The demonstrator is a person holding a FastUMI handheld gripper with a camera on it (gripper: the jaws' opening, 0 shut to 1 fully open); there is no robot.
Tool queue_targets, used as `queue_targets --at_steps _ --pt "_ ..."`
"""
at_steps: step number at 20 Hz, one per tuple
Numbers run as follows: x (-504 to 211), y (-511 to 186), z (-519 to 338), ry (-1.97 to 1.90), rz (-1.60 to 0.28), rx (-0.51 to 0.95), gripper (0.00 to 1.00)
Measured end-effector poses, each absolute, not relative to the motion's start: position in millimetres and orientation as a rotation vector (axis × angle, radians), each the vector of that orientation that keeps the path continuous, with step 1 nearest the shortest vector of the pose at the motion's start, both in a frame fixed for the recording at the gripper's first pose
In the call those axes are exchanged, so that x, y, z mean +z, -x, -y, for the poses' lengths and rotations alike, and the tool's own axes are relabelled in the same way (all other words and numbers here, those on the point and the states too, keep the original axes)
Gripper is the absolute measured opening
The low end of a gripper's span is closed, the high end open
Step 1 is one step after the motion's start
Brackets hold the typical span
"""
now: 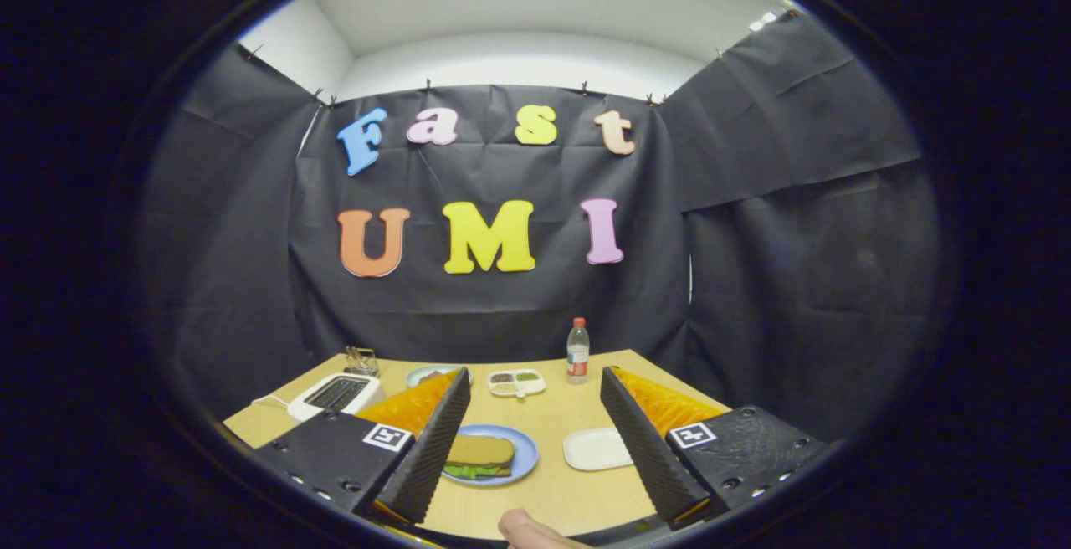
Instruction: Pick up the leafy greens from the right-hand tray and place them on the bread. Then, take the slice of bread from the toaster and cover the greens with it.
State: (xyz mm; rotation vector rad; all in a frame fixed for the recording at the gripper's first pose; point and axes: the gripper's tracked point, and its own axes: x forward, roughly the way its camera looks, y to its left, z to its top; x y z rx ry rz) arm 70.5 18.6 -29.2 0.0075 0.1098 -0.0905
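Your gripper (531, 432) hovers above the wooden table (552, 490) with its two ribbed black fingers (431, 448) spread wide apart — they hold nothing, and neither pad touches anything. Between them, nearer the left finger, you see the blue plate (523, 457), and on it the sandwich is already stacked: a slice of bread (479, 450) lies flat on top, with the leafy greens (470, 472) poking out from under its near edge. The left finger covers the plate's left side from your angle, though it sits above it rather than on it.

Just to the right of the plate, close to the right finger, lies the white tray (596, 448) — its surface looks bare from here. Beyond the left finger stands the white toaster (335, 394), slots facing up, with a cord trailing off its left end; you cannot tell from this angle whether anything sits inside the slots. Behind the toaster there is a small wire rack (361, 360).

Further back on the table you have a pale plate (422, 376) partly hidden by the left fingertip, a small divided dish (516, 382) with dark and green fillings, and an upright bottle (577, 351) with a red cap, just beside the dish. A fingertip of your hand (531, 530) shows at the bottom, behind the gripper.
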Motion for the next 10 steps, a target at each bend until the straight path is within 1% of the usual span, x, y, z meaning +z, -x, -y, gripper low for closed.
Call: queue_targets --at_steps 4,10 --pt "-26.8 -67.7 -10.7 0.019 -0.131 -0.105 0.96" --pt "-30.2 -69.8 -17.1 -0.023 -0.193 -0.065 0.96"
